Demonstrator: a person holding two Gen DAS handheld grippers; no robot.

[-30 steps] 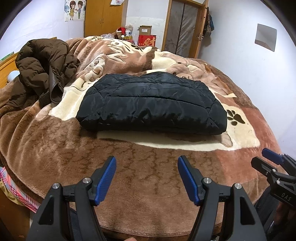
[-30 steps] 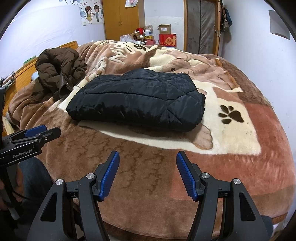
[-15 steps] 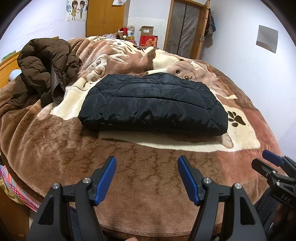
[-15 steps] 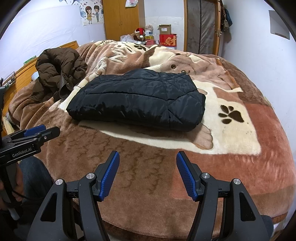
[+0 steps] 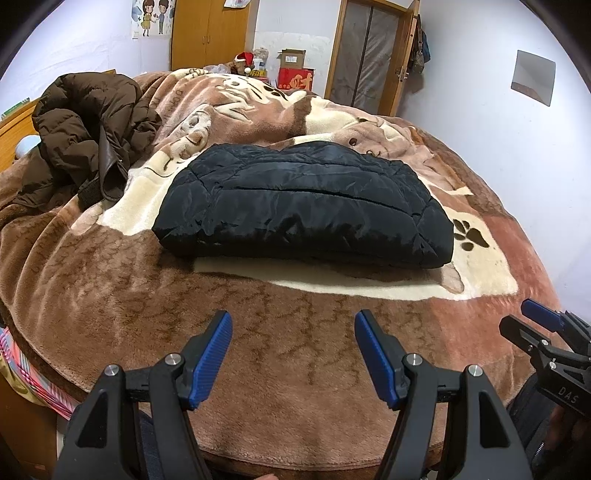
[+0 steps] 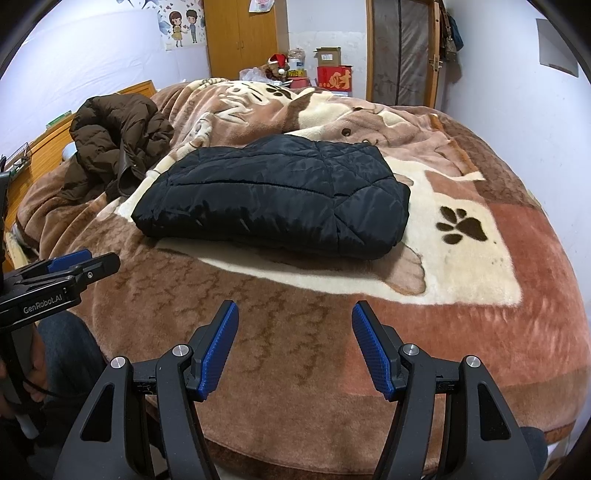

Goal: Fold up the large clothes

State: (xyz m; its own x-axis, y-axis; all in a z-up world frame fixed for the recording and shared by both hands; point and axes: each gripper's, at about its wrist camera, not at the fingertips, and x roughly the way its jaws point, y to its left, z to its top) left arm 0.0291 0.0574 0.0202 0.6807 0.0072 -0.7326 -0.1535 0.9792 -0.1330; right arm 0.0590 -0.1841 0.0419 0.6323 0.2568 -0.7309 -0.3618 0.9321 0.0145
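A black quilted jacket (image 5: 303, 206) (image 6: 277, 195) lies folded into a flat rectangle on the middle of the bed. A brown puffer coat (image 5: 88, 129) (image 6: 118, 147) sits crumpled in a heap at the bed's left side. My left gripper (image 5: 293, 350) hovers open over the blanket near the bed's front edge, well short of the black jacket, with nothing between its blue pads. My right gripper (image 6: 294, 345) is open too, empty, beside it over the same front edge. Each gripper shows at the other view's side: the right gripper (image 5: 543, 332) and the left gripper (image 6: 74, 266).
A brown and cream plush blanket (image 5: 332, 332) (image 6: 461, 332) with paw prints covers the bed. A wooden headboard (image 6: 40, 147) runs along the left. Boxes and clutter (image 5: 291, 70) stand beyond the far end, by a wardrobe (image 5: 207, 33) and a door (image 5: 369, 55). A person's leg (image 6: 70, 354) is at lower left.
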